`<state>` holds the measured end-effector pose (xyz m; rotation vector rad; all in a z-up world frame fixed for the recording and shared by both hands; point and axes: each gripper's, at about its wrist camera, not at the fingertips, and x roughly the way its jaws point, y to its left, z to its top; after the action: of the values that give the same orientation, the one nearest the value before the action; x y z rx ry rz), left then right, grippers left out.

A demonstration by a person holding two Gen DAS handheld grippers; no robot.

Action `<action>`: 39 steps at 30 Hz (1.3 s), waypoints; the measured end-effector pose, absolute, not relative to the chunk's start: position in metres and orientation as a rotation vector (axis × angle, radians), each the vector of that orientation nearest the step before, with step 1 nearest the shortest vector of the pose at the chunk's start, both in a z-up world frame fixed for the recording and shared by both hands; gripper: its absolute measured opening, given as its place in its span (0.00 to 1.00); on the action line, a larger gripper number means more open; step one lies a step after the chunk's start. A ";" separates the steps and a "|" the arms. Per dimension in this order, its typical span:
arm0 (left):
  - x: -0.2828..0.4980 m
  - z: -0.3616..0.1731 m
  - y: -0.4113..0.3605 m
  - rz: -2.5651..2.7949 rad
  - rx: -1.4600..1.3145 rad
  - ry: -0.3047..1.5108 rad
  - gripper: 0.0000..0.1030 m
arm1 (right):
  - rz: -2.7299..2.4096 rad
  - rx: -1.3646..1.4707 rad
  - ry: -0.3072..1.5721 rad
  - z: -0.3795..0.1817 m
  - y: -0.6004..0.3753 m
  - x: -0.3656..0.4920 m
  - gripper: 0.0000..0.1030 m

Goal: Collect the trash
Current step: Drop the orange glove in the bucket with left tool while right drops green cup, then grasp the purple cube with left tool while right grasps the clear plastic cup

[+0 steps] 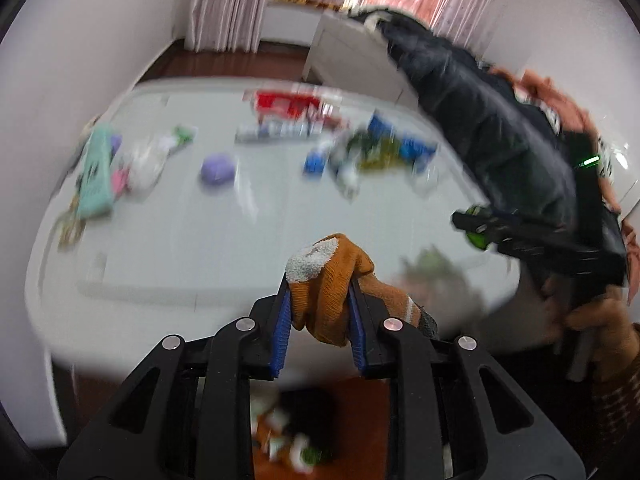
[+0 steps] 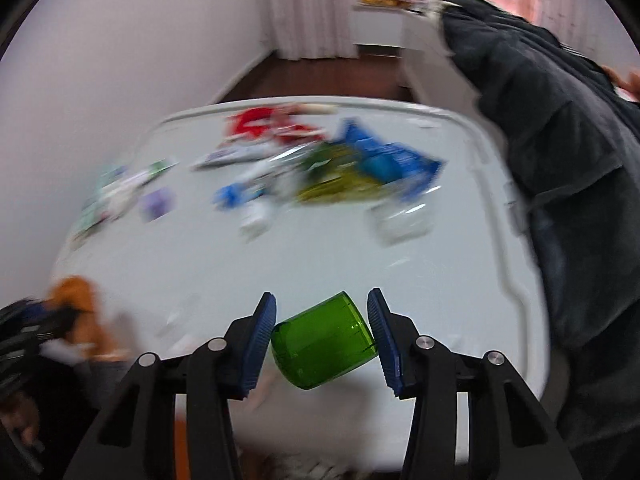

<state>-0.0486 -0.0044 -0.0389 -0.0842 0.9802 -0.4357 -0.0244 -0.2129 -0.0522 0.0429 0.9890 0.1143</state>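
My left gripper [image 1: 318,284] is shut on an orange and white sock [image 1: 324,284] and holds it above the near edge of the white table [image 1: 180,240]. My right gripper [image 2: 322,312] is shut on a green translucent plastic cup [image 2: 324,346], held tilted over the table's near edge [image 2: 500,340]. The right gripper also shows at the right of the left wrist view [image 1: 476,226]. The left gripper with the sock shows at the lower left of the right wrist view [image 2: 68,304]. Both views are blurred by motion.
Wrappers and packets lie across the far half of the table: red packaging [image 1: 288,106], blue bags [image 2: 392,160], a yellow-green wrapper [image 2: 336,184], a purple item [image 1: 217,169], a teal box [image 1: 96,172]. A dark jacket [image 1: 500,128] hangs at the right. A bin with trash [image 1: 296,432] sits on the floor below.
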 end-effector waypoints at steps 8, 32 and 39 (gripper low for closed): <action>-0.108 -0.100 0.015 -0.367 -0.032 1.250 0.28 | 0.387 0.037 1.185 -0.110 -0.138 -0.123 0.46; -0.002 -0.041 0.022 -0.232 0.005 0.941 0.66 | 0.100 0.103 0.686 0.049 -0.220 -0.022 0.92; 0.081 -0.076 0.005 -0.201 0.067 0.981 0.66 | -0.019 0.244 0.781 0.007 -0.271 -0.004 0.92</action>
<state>0.0807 0.0054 -0.0757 0.0670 0.9806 -0.2011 -0.0043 -0.2715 0.0075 0.2436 0.7811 -0.0192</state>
